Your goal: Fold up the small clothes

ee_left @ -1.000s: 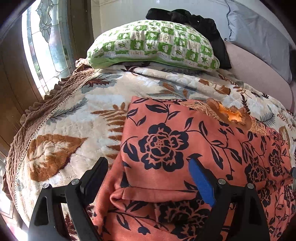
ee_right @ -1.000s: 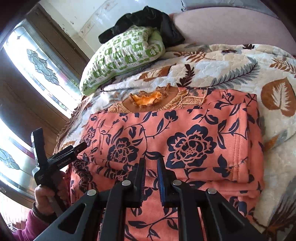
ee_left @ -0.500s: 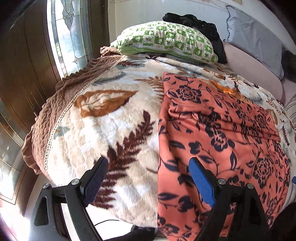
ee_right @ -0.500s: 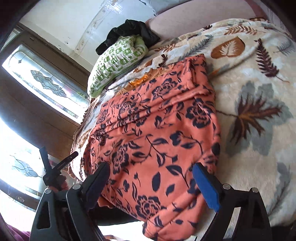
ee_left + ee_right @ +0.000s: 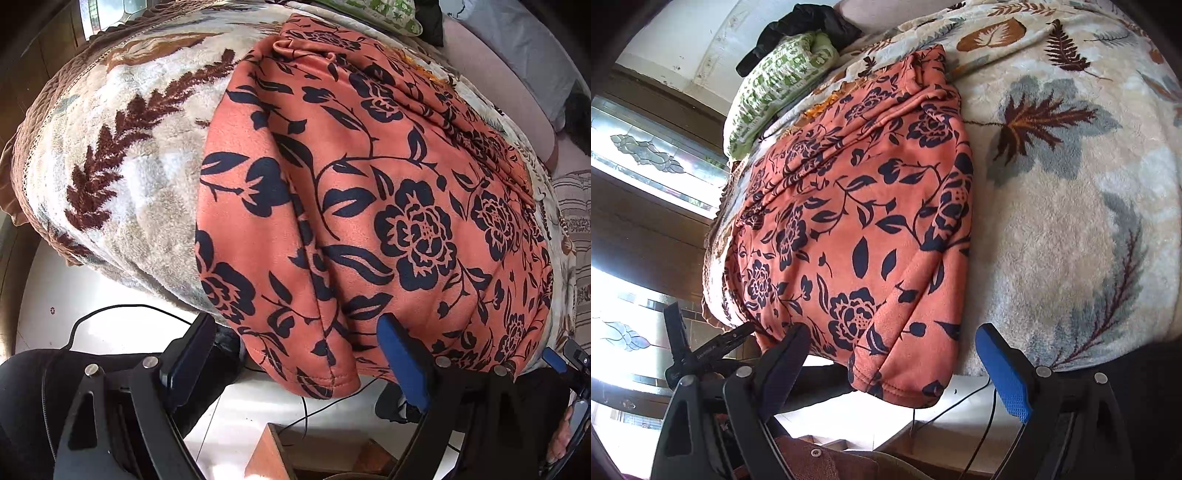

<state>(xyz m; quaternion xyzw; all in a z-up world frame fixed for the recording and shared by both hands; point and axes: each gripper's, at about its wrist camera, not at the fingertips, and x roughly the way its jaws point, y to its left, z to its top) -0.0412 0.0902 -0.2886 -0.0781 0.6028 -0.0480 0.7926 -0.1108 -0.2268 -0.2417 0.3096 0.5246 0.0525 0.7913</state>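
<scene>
Both tools hang released by the bed's near edge, left tool and right tool gripping nothing. The orange floral garment lies on the leaf-patterned blanket, its hem draping over that edge.

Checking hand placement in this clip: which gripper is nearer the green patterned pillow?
Cannot tell; neither is close. Left gripper and right gripper both hang open at the orange floral garment's hanging hem, opposite the green pillow.
</scene>
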